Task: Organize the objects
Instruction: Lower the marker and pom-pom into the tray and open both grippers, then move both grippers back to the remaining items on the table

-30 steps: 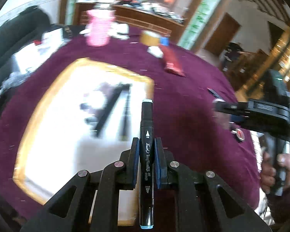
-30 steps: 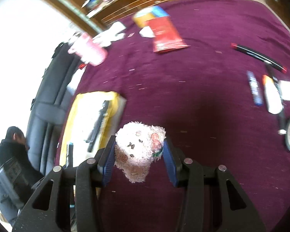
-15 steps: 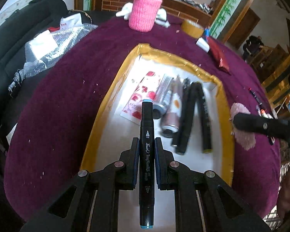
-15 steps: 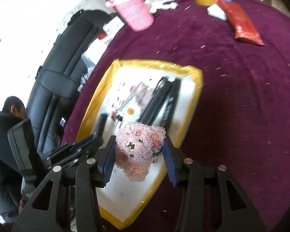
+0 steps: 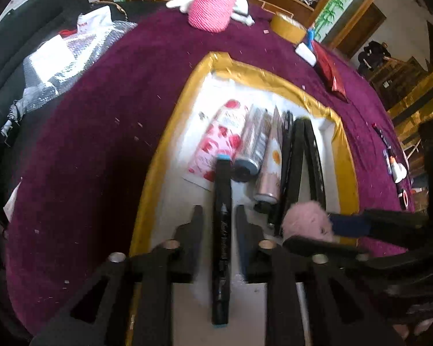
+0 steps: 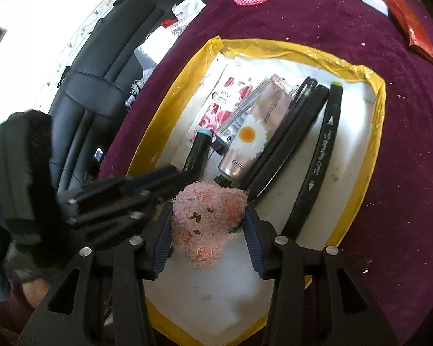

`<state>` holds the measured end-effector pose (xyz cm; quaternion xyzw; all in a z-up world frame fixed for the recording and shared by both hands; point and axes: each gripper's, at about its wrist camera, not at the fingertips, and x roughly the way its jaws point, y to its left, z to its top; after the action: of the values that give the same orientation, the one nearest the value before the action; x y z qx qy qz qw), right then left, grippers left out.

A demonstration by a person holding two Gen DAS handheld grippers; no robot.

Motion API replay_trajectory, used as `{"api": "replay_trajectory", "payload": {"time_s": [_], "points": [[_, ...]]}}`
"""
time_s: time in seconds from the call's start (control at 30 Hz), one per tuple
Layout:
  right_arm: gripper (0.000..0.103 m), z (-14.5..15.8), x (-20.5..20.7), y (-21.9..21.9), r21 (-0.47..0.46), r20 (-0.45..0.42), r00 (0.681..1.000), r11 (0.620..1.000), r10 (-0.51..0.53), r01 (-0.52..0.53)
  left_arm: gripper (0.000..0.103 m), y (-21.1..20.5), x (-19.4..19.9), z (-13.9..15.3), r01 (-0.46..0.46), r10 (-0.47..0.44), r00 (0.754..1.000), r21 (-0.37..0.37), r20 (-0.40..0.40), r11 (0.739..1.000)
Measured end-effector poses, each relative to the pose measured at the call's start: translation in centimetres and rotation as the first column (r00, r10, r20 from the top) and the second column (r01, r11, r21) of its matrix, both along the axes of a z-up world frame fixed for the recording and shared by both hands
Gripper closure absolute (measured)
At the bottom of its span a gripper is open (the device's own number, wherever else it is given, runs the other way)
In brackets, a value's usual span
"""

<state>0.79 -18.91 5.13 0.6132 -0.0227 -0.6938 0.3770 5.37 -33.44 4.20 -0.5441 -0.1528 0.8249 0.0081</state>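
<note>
- While both my grippers hang over the yellow-edged tray (image 6: 379, 106), my left gripper (image 5: 216, 225) is opening, and its two sides stand a little way apart.
- The black marker (image 5: 222, 230) lies between those sides, with a gap at each side of it, so nothing is pressing on it.
- The marker has a blue tip at the far end, and that end sits beside the grey tube (image 5: 252, 147) in the tray.
- My right gripper (image 6: 209, 230) is squeezed on the pink fluffy toy (image 6: 209, 219), with a blue pad on each side of it.
- The toy is over the white floor of the tray, near the close end. I cannot tell if it touches the floor.
- In the left wrist view, the pink toy (image 5: 306, 222) shows just to the right of my left gripper.
- Already in the tray are a rose packet (image 6: 225, 101), a daisy tube (image 6: 248, 141) and long black pens (image 6: 320, 150), all lying side by side.
- The tray sits on the worktop (image 6: 404, 173), which has a dark purple cloth.
- A pink knitted cup (image 5: 213, 3), a roll of tape (image 5: 288, 27) and a red packet (image 6: 410, 28) stay out on the cloth, well apart from my grippers.
</note>
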Motion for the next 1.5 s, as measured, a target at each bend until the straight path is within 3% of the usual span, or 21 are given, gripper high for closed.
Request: {"api": "replay_trajectory", "payload": {"time_s": [0.03, 0.2, 0.37, 0.7, 0.97, 1.13, 1.3, 1.5], "points": [[0.058, -0.1, 0.0, 0.0, 0.0, 0.004, 1.0, 1.0, 0.001, -0.001, 0.064, -0.4, 0.0, 0.5, -0.007, 0.007, 1.0, -0.001, -0.006, 1.0], [0.058, -0.8, 0.6, -1.0, 0.008, 0.021, 0.999, 0.999, 0.038, -0.038, 0.062, -2.1, 0.3, 2.8, -0.035, 0.036, 0.998, 0.026, -0.057, 0.999], [0.057, -1.1, 1.7, -2.1, 0.045, -0.009, 0.996, 0.995, 0.089, -0.088, 0.058, -3.2, 0.6, 4.5, -0.074, 0.074, 0.99, 0.003, -0.122, 0.997], [0.052, -0.7, 2.9, -2.5, 0.111, -0.088, 0.988, 0.987, 0.125, -0.115, 0.055, -3.4, 0.6, 4.8, -0.103, 0.103, 0.984, 0.002, -0.144, 0.995], [0.043, 0.6, 3.5, -0.3, 0.078, -0.132, 0.987, 0.994, 0.09, -0.08, 0.054, -3.4, 0.9, 5.2, -0.133, 0.135, 0.977, 0.025, -0.165, 0.991], [0.043, 3.1, 4.0, 3.7, 0.006, -0.194, 0.98, 0.999, 0.036, -0.036, 0.054, -2.6, 1.7, 7.2, -0.193, 0.189, 0.957, 0.001, -0.22, 0.981], [0.043, 3.8, 1.9, 9.8, -0.025, -0.172, 0.981, 0.995, -0.096, 0.093, 0.05, 1.1, 3.1, 9.0, -0.217, 0.209, 0.941, 0.0, -0.267, 0.976], [0.044, 2.2, -1.9, 23.8, 0.035, -0.12, 0.936, 0.941, -0.331, 0.337, 0.05, 7.6, 3.8, 8.7, -0.149, 0.147, 0.96, 0.009, -0.24, 0.989]]}}
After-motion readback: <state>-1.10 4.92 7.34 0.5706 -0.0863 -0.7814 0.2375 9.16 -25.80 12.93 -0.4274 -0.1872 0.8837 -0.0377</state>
